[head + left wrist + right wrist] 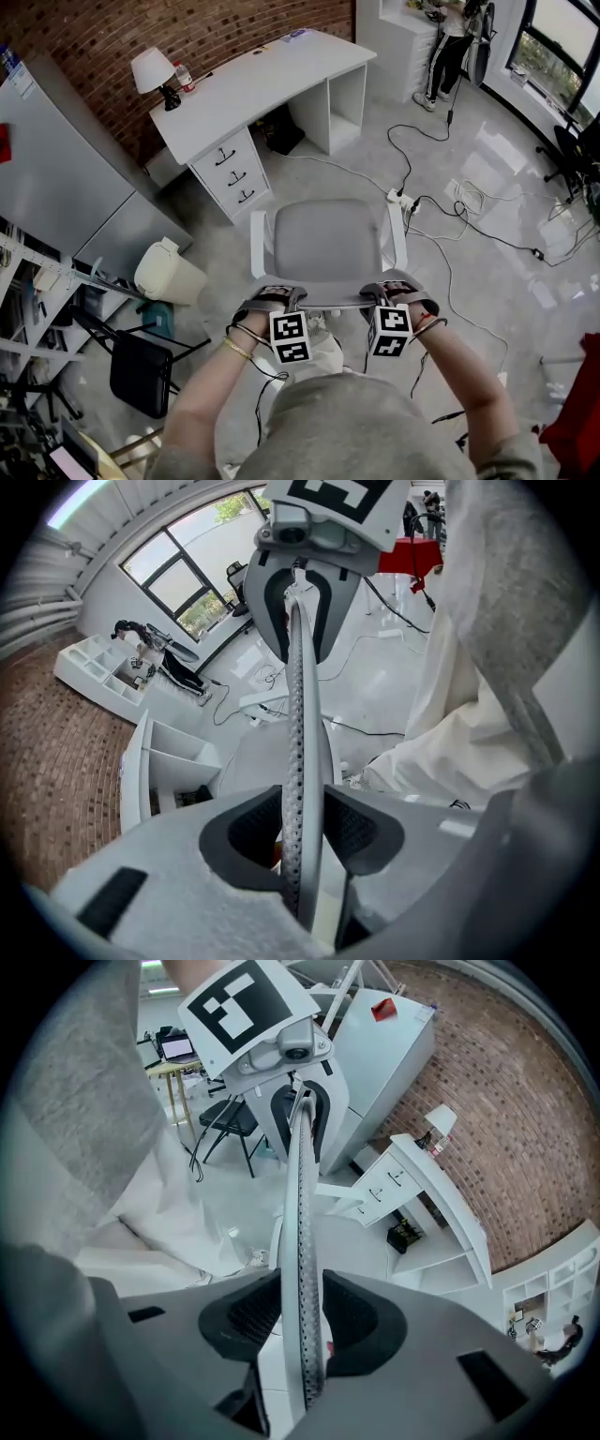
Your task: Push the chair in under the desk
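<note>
As the head view shows it, chair's look: chair (328, 239) with a grey padded seat, white armrests at either side and a white frame; the gripper views show its thin back edge (302, 761) (300, 1241) dotted with small holes.
Chair's heading: seat front towards the desk (253, 80), back towards the person; front-to-back axis runs up the picture, and the back's top rail runs left to right between the two tongs.
Chair's place: out on the pale floor (487, 159), apart from the desk, below its drawer unit (234, 169) and the knee gap beside it.
Left gripper (281, 298) (305, 827): clenched on the left part of the chair's back edge, a pad on each face.
Right gripper (392, 295) (302, 1321): clamped on the right part of the same edge.
Desk: white, set slantwise against the brick wall (187, 28), with a lamp (150, 70) on its left end.
Around: cream bin (169, 272) left of the chair, black folding chair (141, 370) lower left, power strip (403, 199) and cables to the right.
</note>
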Motion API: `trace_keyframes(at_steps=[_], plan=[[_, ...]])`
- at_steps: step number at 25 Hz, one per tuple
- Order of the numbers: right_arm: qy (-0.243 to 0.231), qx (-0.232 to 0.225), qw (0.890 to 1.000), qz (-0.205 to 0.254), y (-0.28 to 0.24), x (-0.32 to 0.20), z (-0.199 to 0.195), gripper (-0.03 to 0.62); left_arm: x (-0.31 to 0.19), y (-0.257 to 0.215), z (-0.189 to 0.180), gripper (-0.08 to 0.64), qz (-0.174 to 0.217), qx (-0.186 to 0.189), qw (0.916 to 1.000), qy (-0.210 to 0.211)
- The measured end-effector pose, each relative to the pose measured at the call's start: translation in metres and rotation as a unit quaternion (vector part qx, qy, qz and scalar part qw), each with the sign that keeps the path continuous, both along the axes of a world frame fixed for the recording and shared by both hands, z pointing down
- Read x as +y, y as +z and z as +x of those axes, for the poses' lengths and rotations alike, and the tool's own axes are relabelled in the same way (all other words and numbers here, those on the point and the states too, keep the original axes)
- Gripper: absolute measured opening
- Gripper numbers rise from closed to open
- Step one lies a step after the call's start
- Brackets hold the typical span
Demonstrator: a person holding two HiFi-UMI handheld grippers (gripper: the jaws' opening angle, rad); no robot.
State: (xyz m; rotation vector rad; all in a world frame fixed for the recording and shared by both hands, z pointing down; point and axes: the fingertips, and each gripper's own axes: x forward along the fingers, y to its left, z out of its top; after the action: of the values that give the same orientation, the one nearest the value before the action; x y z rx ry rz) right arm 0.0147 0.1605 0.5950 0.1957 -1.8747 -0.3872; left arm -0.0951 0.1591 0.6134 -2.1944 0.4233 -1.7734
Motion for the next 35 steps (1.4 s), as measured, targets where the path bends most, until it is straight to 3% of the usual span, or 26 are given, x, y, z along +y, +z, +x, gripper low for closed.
trace_keyframes(at_steps=[18,35], plan=[[-0.041,0.039,0.998,0.026,0.030,-0.008,-0.008,0.029,-0.010,0.029,-0.003,0.028,-0.006,-0.027,0.9994,0.019],[-0.048,0.046,0.997,0.030,0.031,-0.044,-0.008,0.014,-0.043,0.030,-0.003,0.014,-0.013,-0.031,0.9994,0.012]])
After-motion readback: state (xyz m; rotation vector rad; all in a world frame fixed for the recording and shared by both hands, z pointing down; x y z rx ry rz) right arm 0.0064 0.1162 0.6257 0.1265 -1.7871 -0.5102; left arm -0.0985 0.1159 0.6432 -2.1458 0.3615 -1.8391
